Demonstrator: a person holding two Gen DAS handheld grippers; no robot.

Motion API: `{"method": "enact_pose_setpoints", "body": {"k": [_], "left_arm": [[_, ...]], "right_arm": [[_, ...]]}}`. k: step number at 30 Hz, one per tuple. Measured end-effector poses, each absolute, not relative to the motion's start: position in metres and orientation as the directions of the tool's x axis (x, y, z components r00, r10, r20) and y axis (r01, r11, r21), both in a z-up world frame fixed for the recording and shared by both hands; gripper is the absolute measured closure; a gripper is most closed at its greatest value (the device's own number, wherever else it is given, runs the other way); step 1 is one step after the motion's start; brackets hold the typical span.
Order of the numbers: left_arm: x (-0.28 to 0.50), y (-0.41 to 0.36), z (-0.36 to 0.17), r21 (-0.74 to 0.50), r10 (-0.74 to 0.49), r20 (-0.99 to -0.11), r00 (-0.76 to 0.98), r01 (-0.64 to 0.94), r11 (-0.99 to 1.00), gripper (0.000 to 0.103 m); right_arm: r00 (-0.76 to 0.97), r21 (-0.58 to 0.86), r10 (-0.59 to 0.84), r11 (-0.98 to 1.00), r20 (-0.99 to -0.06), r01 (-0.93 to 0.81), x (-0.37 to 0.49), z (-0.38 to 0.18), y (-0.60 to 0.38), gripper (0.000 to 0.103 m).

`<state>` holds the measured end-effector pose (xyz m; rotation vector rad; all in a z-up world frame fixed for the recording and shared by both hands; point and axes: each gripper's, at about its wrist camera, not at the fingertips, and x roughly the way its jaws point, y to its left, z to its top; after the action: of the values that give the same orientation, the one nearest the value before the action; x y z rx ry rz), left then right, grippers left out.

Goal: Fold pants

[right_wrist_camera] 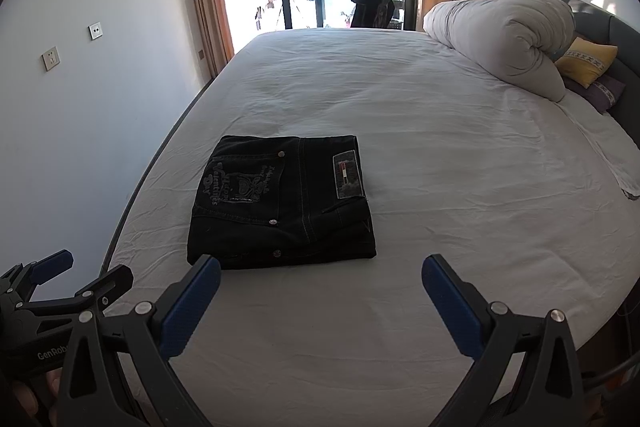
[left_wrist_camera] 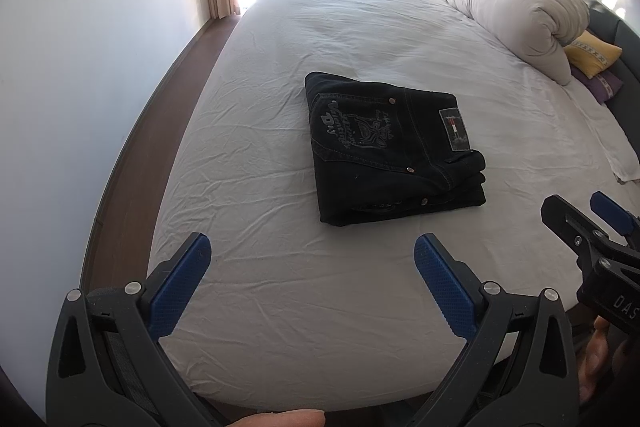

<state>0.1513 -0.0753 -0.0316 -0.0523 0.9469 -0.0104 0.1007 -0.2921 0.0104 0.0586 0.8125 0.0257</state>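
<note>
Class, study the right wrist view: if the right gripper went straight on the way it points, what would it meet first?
Probably the bare bed sheet. The right gripper stands open, and the folded pants lie left of its line; depth is uncertain.

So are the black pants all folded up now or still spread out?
Folded. The black pants lie in a compact, stacked rectangle on the white bed, back pocket on top, with both tongs open and off them.
</note>
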Motion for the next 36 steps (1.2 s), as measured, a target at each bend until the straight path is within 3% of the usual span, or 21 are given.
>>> {"method": "enact_pose_setpoints", "body": {"k": [36], "left_arm": [[0.1491,-0.0784,-0.0340,-0.041,-0.028,-0.817,0.576,-0.010,0.999,0.000]], "right_arm": [[0.680,0.066,0.051,0.998,-0.731,-0.003,0.0944,0.0038,-0.2857,0.000]]}}
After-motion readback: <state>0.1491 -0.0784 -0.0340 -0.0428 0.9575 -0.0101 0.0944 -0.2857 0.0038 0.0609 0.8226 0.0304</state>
